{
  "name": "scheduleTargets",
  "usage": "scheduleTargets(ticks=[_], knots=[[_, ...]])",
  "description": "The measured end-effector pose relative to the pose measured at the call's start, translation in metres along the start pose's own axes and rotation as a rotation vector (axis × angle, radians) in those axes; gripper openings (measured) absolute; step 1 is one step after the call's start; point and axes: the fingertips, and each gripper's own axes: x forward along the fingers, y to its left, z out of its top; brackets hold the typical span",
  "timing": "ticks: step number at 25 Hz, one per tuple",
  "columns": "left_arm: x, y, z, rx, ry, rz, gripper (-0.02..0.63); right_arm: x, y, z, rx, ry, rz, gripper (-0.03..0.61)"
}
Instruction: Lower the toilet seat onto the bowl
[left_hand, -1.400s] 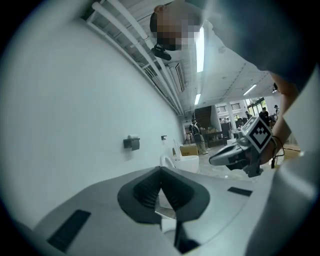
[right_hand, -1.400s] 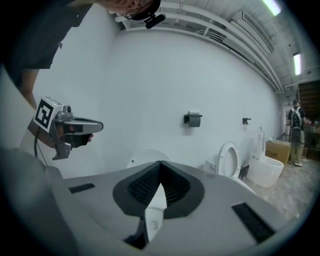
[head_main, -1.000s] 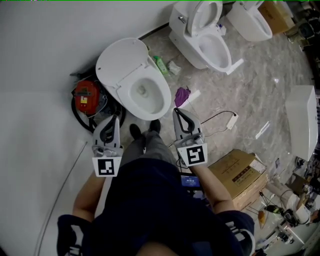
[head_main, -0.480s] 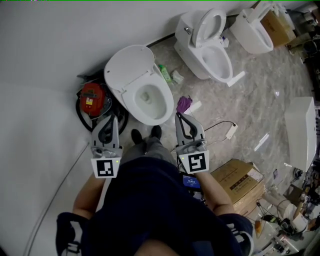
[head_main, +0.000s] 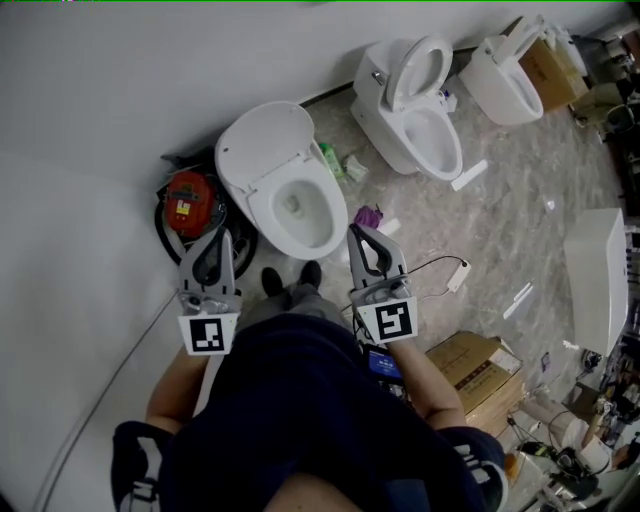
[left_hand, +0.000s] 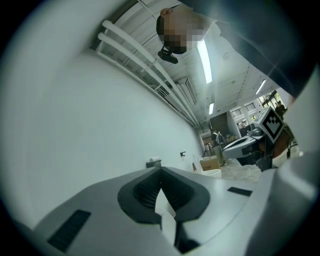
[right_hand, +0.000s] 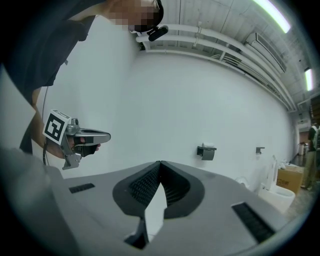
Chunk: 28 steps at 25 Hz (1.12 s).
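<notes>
Since the toilet seat (head_main: 256, 203) appears already down on the bowl (head_main: 293, 208) just beyond them, left gripper (head_main: 224, 235) and right gripper (head_main: 353, 230) hang clear, jaws pressed together, empty

The person holds the left claw (head_main: 221, 236) and the right claw (head_main: 353, 231) out in front, level and roughly parallel, each with its jaws closed together on nothing.

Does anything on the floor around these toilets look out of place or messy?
Yes, the floor is littered. A crumpled purple scrap lies right beside the nearest toilet, a green bottle lies on the floor by its base, and a loose white strip lies near the next one.
</notes>
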Motion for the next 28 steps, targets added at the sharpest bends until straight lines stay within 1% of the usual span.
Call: scheduleTargets(ticks=[4, 9, 13, 23, 28], knots=[[-0.003, 0.007, 0.003, 0.001, -0.009, 0.017, 0.025, 0.005, 0.002, 0.005, -0.022, 0.003, 0.002, 0.02], [-0.006, 0.011, 0.005, 0.001, -0.018, 0.035, 0.025, 0.011, 0.005, 0.008, -0.025, 0.004, 0.009, 0.02], [-0.007, 0.011, 0.004, 0.006, -0.016, 0.032, 0.025, 0.014, 0.007, 0.009, -0.028, 0.014, 0.005, 0.02], [-0.009, 0.013, -0.001, 0.003, -0.001, 0.035, 0.025, 0.015, 0.006, 0.014, -0.048, 0.0, 0.003, 0.02], [-0.01, 0.013, -0.004, 0.008, 0.005, 0.035, 0.025, 0.015, 0.007, 0.012, -0.049, 0.016, 0.002, 0.02]])
